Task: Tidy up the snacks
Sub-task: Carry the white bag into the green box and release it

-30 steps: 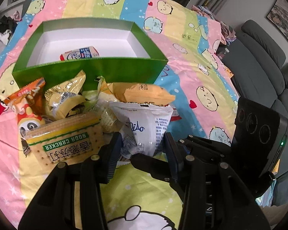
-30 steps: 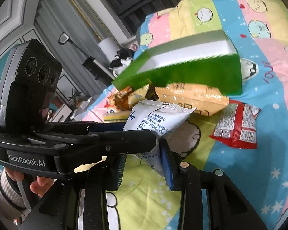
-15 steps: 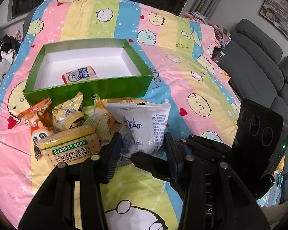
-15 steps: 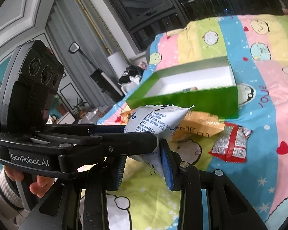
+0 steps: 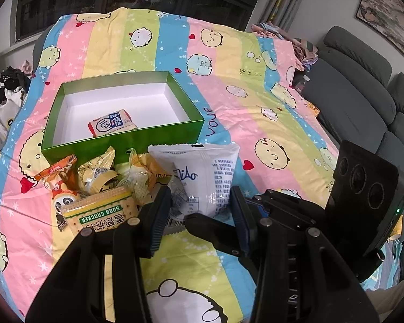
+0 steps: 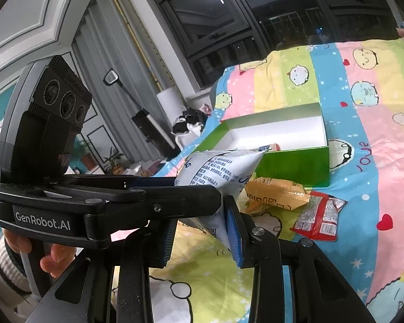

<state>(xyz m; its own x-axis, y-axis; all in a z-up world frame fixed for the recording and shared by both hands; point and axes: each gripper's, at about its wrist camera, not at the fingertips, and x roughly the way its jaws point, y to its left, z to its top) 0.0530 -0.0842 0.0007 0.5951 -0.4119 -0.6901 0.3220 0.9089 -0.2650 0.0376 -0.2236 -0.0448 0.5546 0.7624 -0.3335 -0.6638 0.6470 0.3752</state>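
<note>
A white snack bag [image 5: 204, 177] hangs lifted above the snack pile, and both grippers grip its lower end. My left gripper [image 5: 200, 215] is shut on it, with a finger of the right gripper [image 5: 210, 226] crossing below. In the right wrist view my right gripper [image 6: 202, 237] is shut on the same bag [image 6: 220, 169], its blue pad [image 6: 233, 231] pressed to the side. Behind stands the open green box [image 5: 121, 137] with one packet [image 5: 111, 123] inside. A soda cracker pack [image 5: 102, 212] and yellow wrappers [image 5: 99, 172] lie in front of the box.
An orange packet [image 6: 274, 193] and a red packet [image 6: 320, 215] lie on the striped cartoon bedspread [image 5: 269, 123] beside the box [image 6: 293, 164]. A grey sofa [image 5: 363, 102] lines the right edge. Clothes [image 5: 8, 94] are heaped at the left. A person's hand [image 6: 56, 258] holds the left gripper.
Both grippers have risen with the white bag between them, lifting it off the pile. The box and the snacks now look lower and farther away.
</note>
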